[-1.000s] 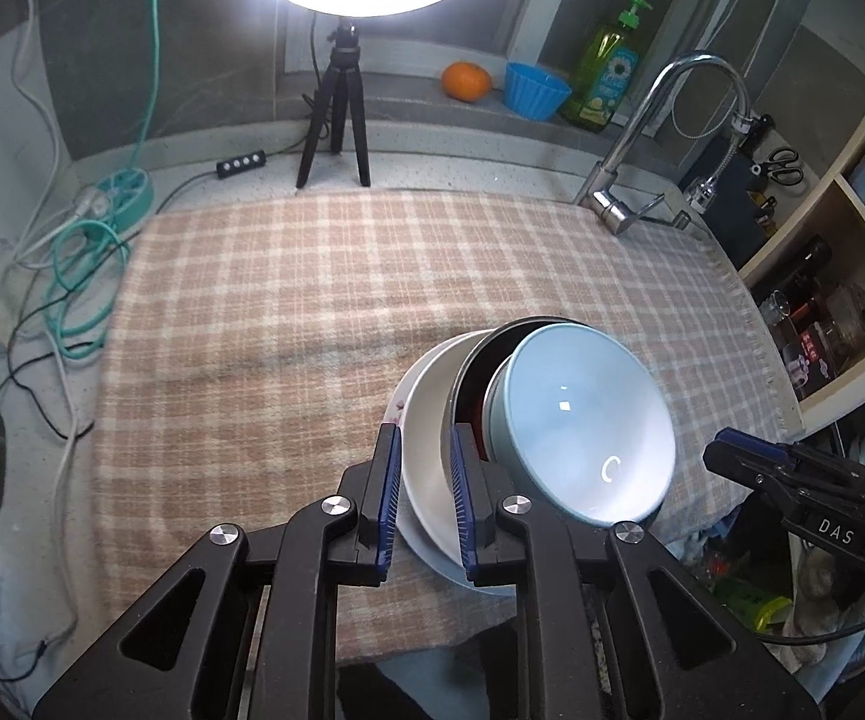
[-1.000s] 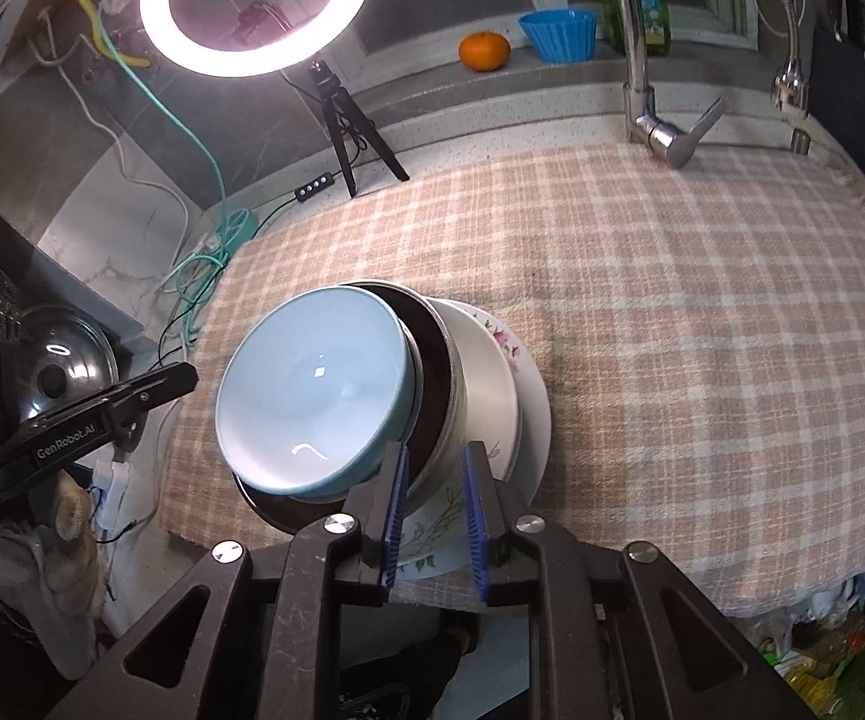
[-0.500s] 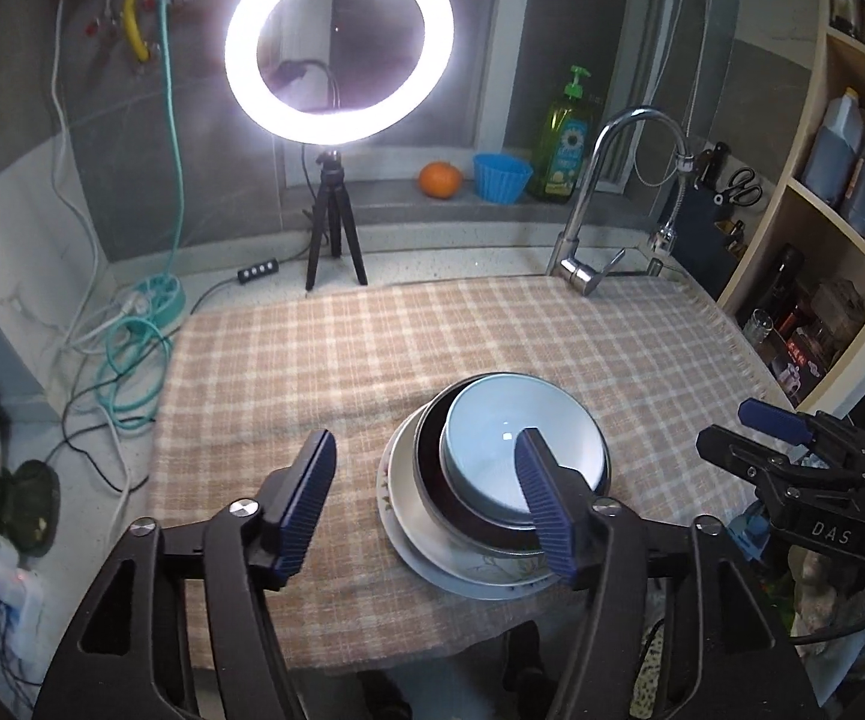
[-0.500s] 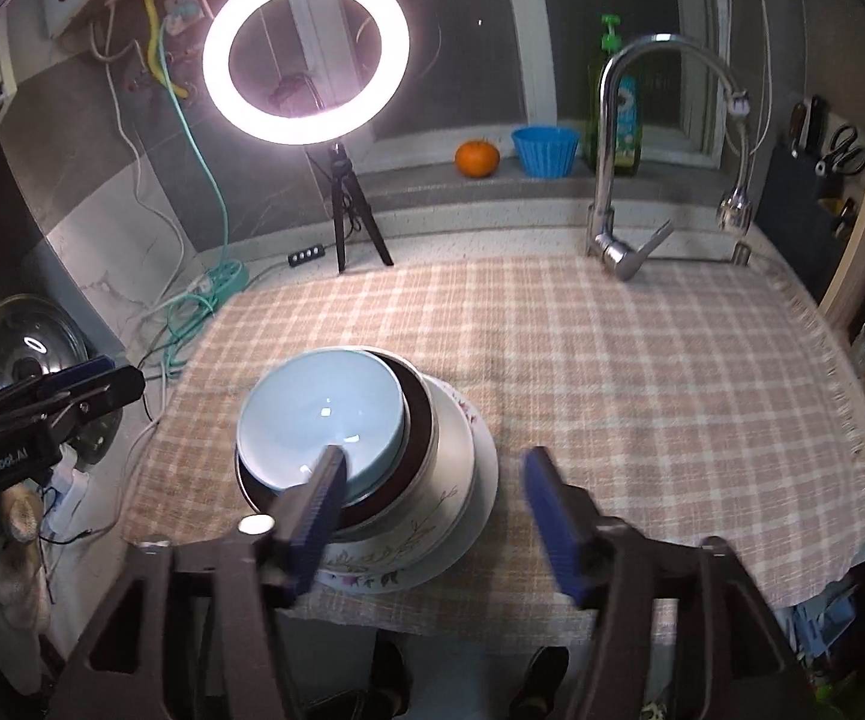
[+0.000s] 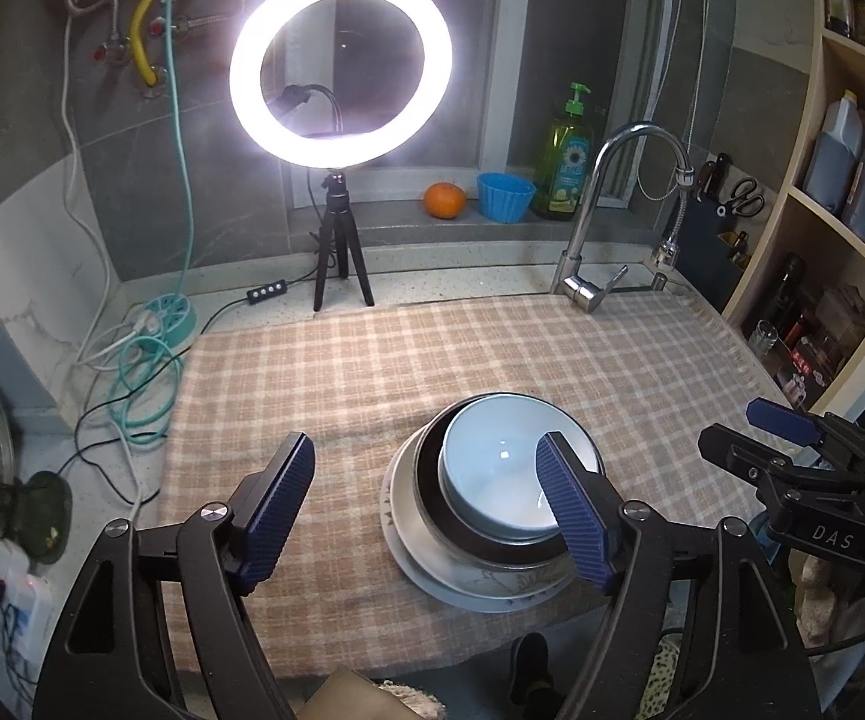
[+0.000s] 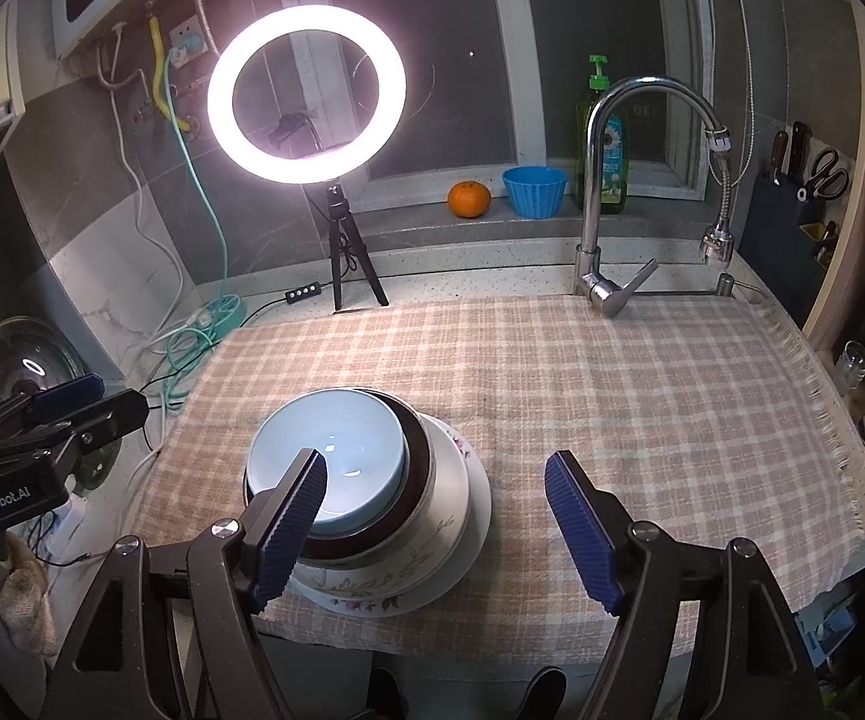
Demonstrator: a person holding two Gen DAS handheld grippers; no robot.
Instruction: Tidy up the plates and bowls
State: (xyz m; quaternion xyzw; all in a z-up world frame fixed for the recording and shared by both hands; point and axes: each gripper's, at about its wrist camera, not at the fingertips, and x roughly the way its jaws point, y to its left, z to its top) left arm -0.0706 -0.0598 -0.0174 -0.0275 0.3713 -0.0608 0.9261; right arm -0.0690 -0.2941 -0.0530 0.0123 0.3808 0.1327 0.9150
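Blue ribbed pads stood wide apart on both hand-held tools above a kitchen worktop (image 5: 336,282) covered by a checked cloth (image 5: 492,354). The left tool (image 5: 426,507) had its jaws opening, with nothing pressed between them; its right pad only overlapped the stack of dishes in the left wrist view. The right tool (image 6: 435,525) was likewise opening and gripped nothing, its left pad crossing in front of the stack in its own view.

The stack sat near the front edge of the cloth: a pale blue bowl (image 5: 501,468) nested in a dark bowl (image 5: 429,468), that in a white flowered bowl (image 6: 444,516), all resting on a white plate (image 5: 408,546). From the right wrist view the same pale blue bowl (image 6: 336,450) lay left of centre, with open cloth (image 6: 642,396) to its right.

Behind the cloth a lit ring light (image 5: 339,66) stood on a small tripod (image 5: 339,252). An orange (image 5: 444,199), a blue cup (image 5: 505,197) and a bottle of dish soap (image 5: 564,162) lined the window ledge, beside a chrome tap (image 5: 600,222). Shelves (image 5: 822,198) with bottles rose at the right, and cables (image 5: 144,360) coiled at the left. Each tool showed at the edge of the other's view.
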